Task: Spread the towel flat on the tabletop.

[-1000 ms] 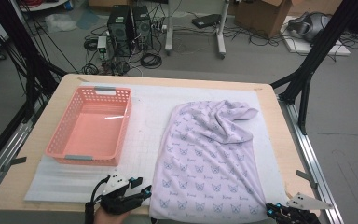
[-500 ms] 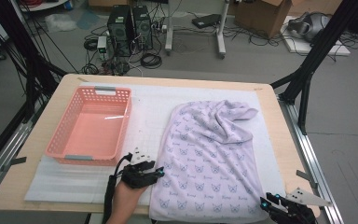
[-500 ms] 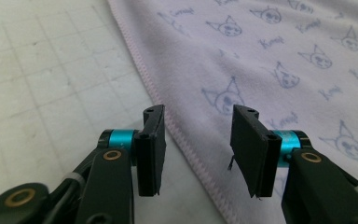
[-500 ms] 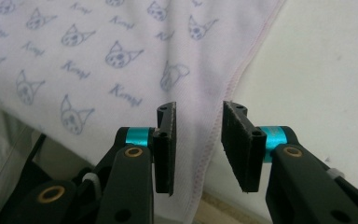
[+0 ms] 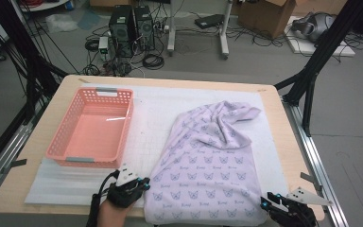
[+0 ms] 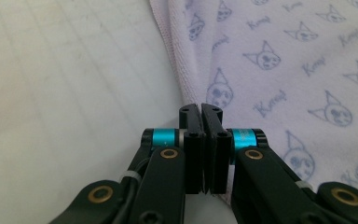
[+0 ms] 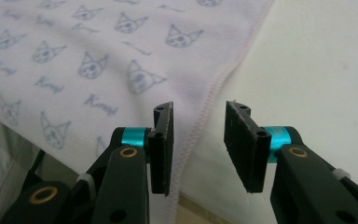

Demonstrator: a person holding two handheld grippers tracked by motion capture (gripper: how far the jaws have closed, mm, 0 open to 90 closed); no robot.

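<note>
Since the earlier picture my left gripper (image 6: 200, 109) has just snapped its jaws together, pinching the towel's (image 5: 208, 161) left hem on the table. My right gripper (image 7: 198, 116) has just been opening, its 2 jaws straddling the right hem without pressing.

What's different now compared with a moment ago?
The left gripper slid forward to the near left edge of the lilac blanket, and its jaws have just been closing; they now stand shut at the hem. The right gripper crept toward the blanket's near right corner, its jaws opening astride the hem, not pressing. The blanket and pink basket stayed put.
</note>
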